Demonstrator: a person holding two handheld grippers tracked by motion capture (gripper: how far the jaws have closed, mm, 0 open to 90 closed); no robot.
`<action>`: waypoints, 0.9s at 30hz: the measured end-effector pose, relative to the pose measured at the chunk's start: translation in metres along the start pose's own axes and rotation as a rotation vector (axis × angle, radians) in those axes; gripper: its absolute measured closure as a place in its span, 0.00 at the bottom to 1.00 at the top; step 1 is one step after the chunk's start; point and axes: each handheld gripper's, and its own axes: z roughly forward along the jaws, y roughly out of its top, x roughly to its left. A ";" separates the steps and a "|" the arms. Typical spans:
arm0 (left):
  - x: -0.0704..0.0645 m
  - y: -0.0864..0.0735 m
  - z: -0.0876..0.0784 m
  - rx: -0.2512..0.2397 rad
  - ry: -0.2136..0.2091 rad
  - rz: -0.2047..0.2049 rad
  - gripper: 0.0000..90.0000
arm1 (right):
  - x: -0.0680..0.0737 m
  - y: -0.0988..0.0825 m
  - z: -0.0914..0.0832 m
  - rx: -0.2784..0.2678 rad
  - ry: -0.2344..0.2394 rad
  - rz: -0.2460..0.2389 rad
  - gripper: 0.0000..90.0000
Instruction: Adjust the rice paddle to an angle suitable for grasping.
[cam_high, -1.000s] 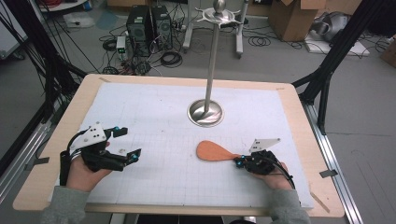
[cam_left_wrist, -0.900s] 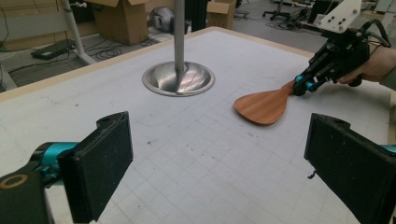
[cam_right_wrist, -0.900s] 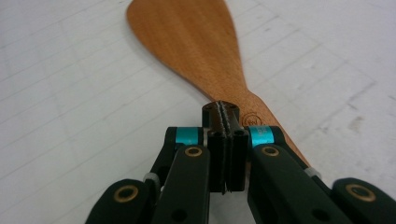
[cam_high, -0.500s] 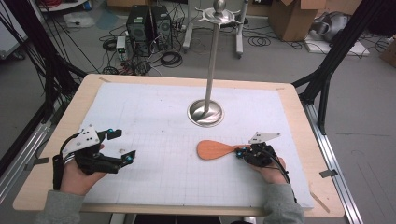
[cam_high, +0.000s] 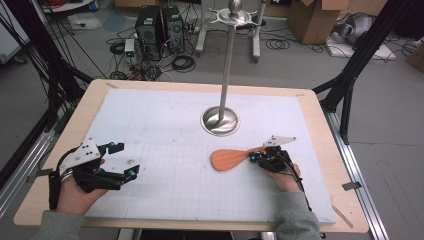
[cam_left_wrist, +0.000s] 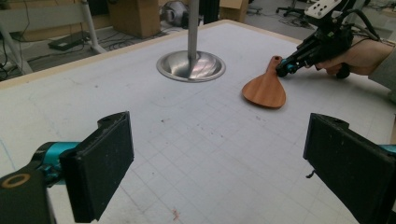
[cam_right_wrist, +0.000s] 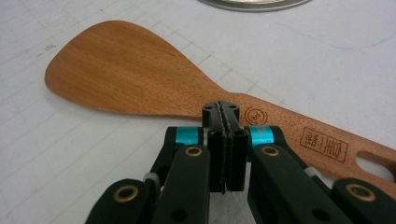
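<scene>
A wooden spatula (cam_high: 227, 159) lies flat on the white gridded mat (cam_high: 165, 125), blade to the left and handle to the right. My right gripper (cam_high: 252, 157) is shut, its jaws pressed together with nothing between them. In the right gripper view its tip (cam_right_wrist: 225, 109) rests at the near edge of the spatula (cam_right_wrist: 126, 70) where the blade narrows into the handle. My left gripper (cam_high: 125, 160) stands open at the front left of the mat, nothing between its pads (cam_left_wrist: 100, 163). From the left gripper view, the spatula (cam_left_wrist: 265, 88) and the right gripper (cam_left_wrist: 281, 71) lie far off at the right.
A metal stand with a round dish base (cam_high: 220, 121) and a tall pole rises at the middle of the mat, just beyond the spatula. The wooden table edge (cam_high: 320, 130) frames the mat. Cables and boxes lie on the floor behind.
My right gripper has slid a little away from the front edge and leftward, up to the spatula's handle. The spatula has stayed put. The left hand shifted slightly to the left.
</scene>
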 end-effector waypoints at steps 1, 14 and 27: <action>0.000 0.000 -0.002 -0.002 0.003 -0.001 0.10 | 0.000 0.001 0.001 -0.002 -0.003 0.000 1.00; 0.002 -0.005 -0.012 -0.002 0.027 -0.013 0.10 | 0.021 0.034 0.000 -0.071 0.030 -0.049 0.99; 0.003 -0.007 -0.014 -0.002 0.025 -0.023 0.10 | 0.042 0.074 0.041 -0.029 0.107 -0.083 0.99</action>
